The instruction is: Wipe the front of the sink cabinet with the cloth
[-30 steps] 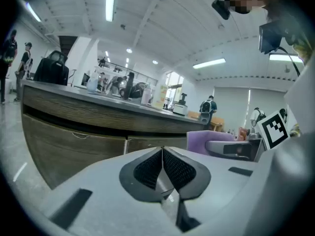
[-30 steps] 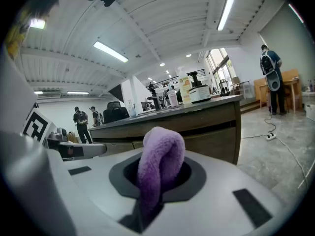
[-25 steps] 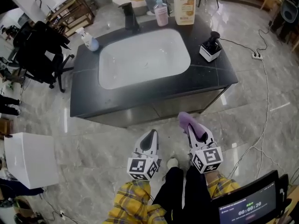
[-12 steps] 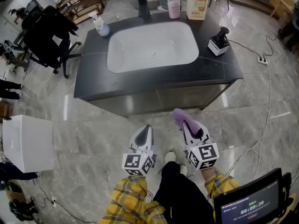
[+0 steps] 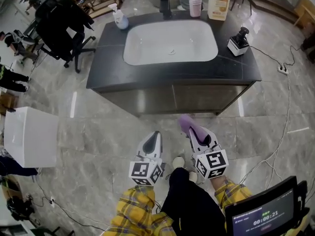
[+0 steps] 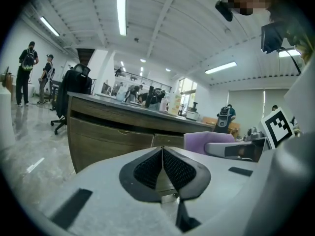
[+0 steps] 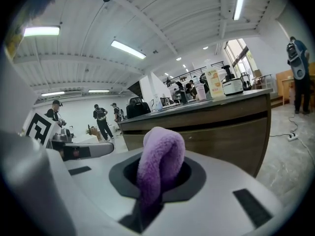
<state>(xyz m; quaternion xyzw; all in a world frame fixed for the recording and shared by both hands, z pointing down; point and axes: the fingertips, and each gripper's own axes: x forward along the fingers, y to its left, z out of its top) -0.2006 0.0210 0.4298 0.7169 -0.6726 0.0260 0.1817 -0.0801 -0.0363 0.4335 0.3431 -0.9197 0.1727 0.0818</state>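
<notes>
The right tool [image 5: 193,133] is clamped on a purple cloth [image 5: 185,123], which is seen bulging past the jaw tips in a folded loop. The cloth is held above the marble floor [image 5: 98,141], apart from the sink cabinet front [image 5: 172,98], which is found at 12 o'clock from it. The left tool [image 5: 155,135] is held just beside the right one, at its 9 o'clock, with its jaws pressed together tip to tip.

On the dark bench [image 5: 106,75] above the cabinet front a white sink basin [image 5: 170,43] is set. A black faucet [image 5: 165,1] is seen at 12 o'clock of the basin, a pink bottle [image 5: 196,5] and a large jug [image 5: 219,1] at 1 o'clock, a spray bottle [image 5: 119,17] at 10 o'clock, and a small black-and-white appliance [image 5: 238,41] at 3 o'clock. A black office chair [image 5: 61,18] is placed at 10 o'clock of the bench, and a white box [image 5: 29,136] is seen on the floor at 9 o'clock of the left tool, well apart from it.
</notes>
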